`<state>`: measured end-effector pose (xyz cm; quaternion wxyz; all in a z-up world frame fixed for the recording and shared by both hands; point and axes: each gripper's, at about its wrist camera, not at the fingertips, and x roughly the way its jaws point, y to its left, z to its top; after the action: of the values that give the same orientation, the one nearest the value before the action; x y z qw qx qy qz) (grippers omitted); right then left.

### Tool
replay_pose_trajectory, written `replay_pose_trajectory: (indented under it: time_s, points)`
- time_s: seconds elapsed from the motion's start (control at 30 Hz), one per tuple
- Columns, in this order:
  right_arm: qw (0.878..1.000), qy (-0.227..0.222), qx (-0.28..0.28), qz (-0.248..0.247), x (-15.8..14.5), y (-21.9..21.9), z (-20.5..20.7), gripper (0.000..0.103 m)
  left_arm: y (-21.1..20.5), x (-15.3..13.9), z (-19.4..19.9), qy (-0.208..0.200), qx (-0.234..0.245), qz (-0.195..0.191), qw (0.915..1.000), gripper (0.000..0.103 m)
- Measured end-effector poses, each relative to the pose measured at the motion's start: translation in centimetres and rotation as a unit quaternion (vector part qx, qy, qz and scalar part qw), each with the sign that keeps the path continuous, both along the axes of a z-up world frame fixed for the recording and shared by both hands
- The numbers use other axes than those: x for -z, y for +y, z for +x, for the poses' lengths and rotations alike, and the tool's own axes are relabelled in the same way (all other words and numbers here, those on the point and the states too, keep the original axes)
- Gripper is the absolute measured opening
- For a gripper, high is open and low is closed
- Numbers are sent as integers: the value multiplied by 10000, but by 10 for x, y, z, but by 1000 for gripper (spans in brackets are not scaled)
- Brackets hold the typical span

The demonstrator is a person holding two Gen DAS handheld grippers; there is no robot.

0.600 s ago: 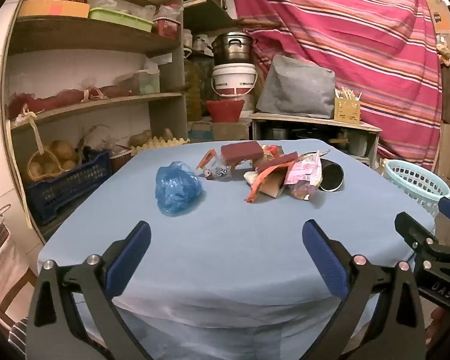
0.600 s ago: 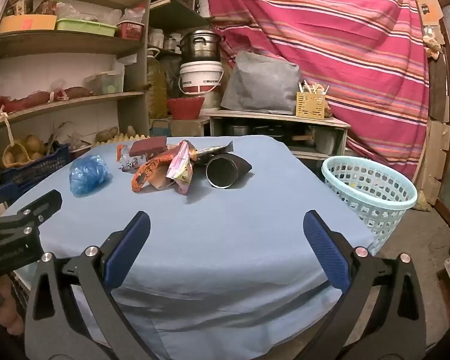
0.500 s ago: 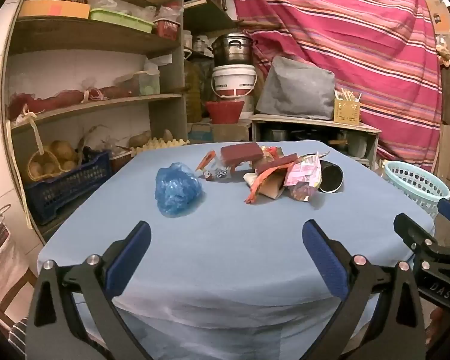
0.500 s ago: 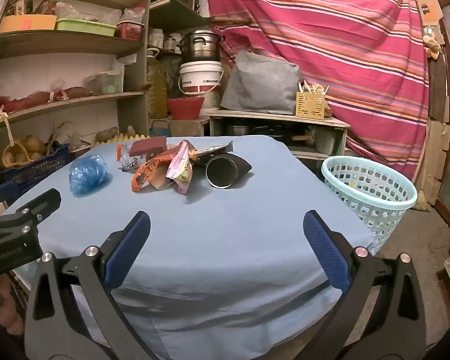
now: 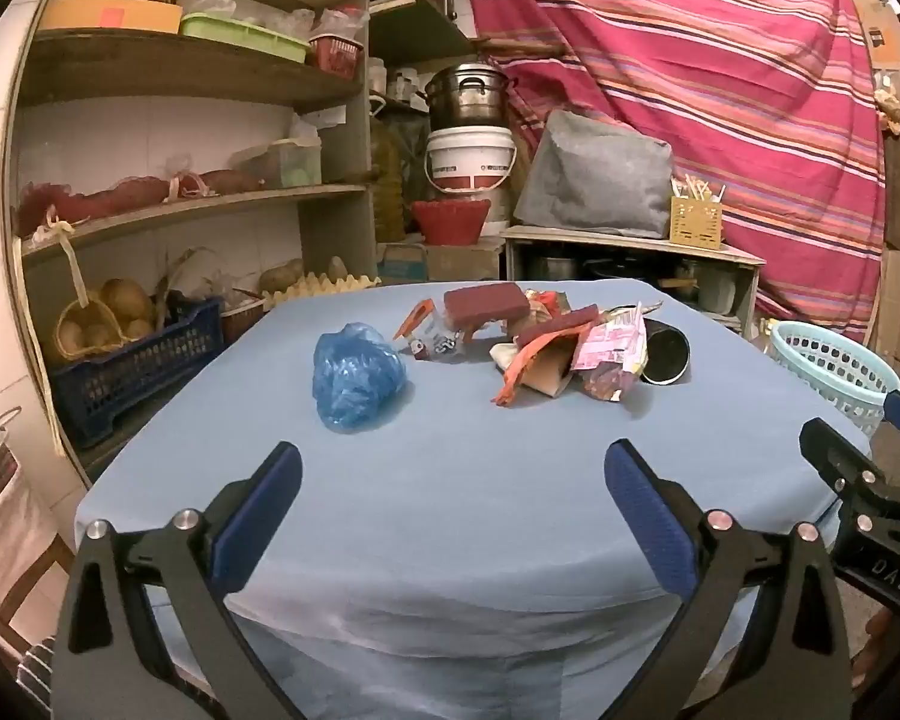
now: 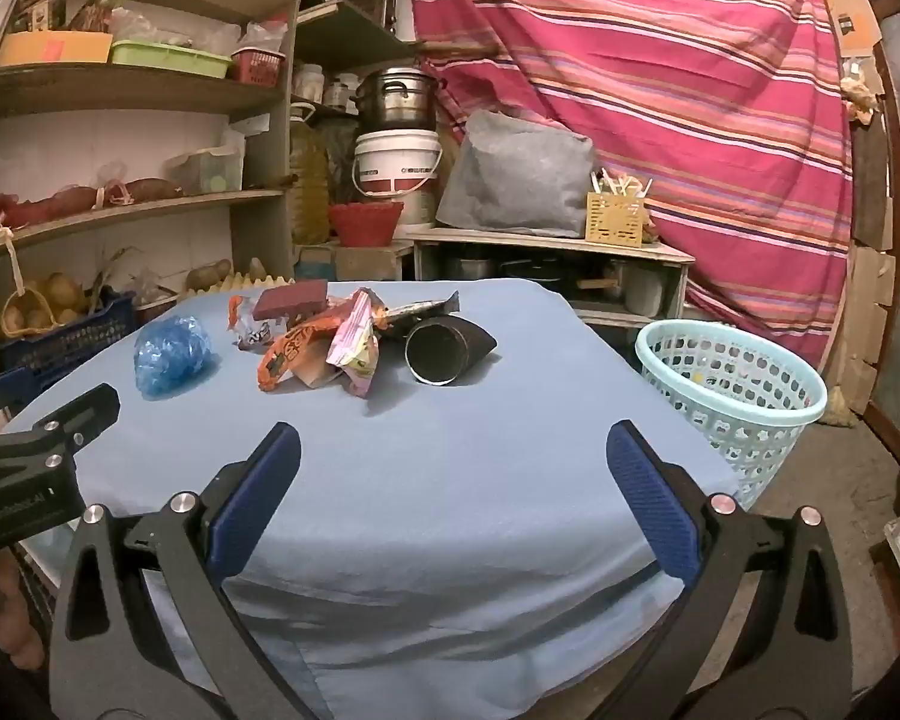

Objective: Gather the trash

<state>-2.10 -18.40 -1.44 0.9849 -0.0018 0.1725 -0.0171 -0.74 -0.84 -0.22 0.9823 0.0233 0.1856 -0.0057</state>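
Matt blue cloth covers the surface [image 5: 450, 480]. The blue bag [image 5: 357, 375] is crinkled glossy plastic, the wrappers [image 6: 342, 348] shiny foil. The basket [image 6: 732, 384] is smooth perforated plastic.

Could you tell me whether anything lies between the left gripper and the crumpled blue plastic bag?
Nothing visible does: only bare blue tablecloth lies between the open left gripper and the blue plastic bag, which sits apart from the wrapper pile.

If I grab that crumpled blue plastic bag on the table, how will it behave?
The blue plastic bag looks thin and crumpled, so it will probably squash flat and feel very light. It sits alone on the tablecloth, so a push would likely slide it, not roll it.
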Motion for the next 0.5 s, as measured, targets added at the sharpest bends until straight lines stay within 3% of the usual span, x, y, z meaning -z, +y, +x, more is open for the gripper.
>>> replay_pose_trajectory:
  time_s: [0.5]
  points:
    - [10000, -39, 19, -19, -2, -2, -2, 99, 8, 0, 4, 27, 7, -16, 10000, 99]
